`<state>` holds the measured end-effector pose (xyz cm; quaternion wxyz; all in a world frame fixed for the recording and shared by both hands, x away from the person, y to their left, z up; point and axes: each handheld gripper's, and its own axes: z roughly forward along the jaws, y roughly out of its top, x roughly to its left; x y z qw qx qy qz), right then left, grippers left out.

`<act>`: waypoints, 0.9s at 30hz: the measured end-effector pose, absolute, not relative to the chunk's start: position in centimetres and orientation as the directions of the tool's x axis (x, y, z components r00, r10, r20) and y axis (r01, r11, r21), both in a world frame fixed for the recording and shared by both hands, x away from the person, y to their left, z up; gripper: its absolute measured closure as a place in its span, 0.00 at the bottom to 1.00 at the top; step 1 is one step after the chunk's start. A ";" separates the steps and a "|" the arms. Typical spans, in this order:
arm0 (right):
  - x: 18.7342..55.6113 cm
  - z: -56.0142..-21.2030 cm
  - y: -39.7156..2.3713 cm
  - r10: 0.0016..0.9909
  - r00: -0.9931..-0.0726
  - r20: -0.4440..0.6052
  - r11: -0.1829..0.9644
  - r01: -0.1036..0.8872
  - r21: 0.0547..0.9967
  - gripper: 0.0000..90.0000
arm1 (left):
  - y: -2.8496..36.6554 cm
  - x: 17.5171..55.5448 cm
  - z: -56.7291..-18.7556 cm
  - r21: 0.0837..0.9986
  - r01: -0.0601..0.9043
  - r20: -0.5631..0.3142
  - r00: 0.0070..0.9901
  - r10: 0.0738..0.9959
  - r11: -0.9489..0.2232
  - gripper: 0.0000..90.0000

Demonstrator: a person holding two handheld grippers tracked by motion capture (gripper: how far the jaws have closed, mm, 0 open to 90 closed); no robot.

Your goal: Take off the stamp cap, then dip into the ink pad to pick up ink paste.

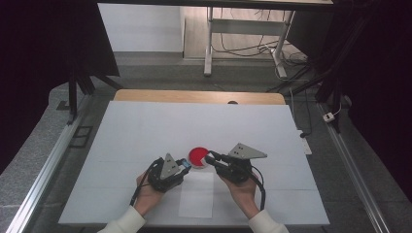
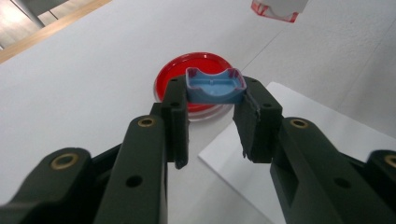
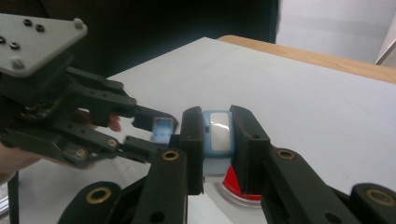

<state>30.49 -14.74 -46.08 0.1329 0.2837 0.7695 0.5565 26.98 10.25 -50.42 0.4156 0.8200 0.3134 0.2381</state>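
Note:
My left gripper is shut on a small blue plastic cap, open side up, held by its two ends just in front of a round red dish. My right gripper is shut on a light blue and white block held upright above the red dish. In the right gripper view the left gripper comes in from the left, its blue cap close beside the block. The two grippers' tips nearly meet over the dish.
A white sheet of paper lies on the white table cover between the two hands. The wooden table edge runs along the far side. A white and red piece hangs at the top edge of the left gripper view.

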 end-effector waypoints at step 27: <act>30.9 -45.8 -15.5 0.603 -0.792 0.096 0.222 0.282 0.933 0.83 | 16.6 24.0 -50.1 0.838 0.364 0.088 0.644 0.760 -0.406 0.73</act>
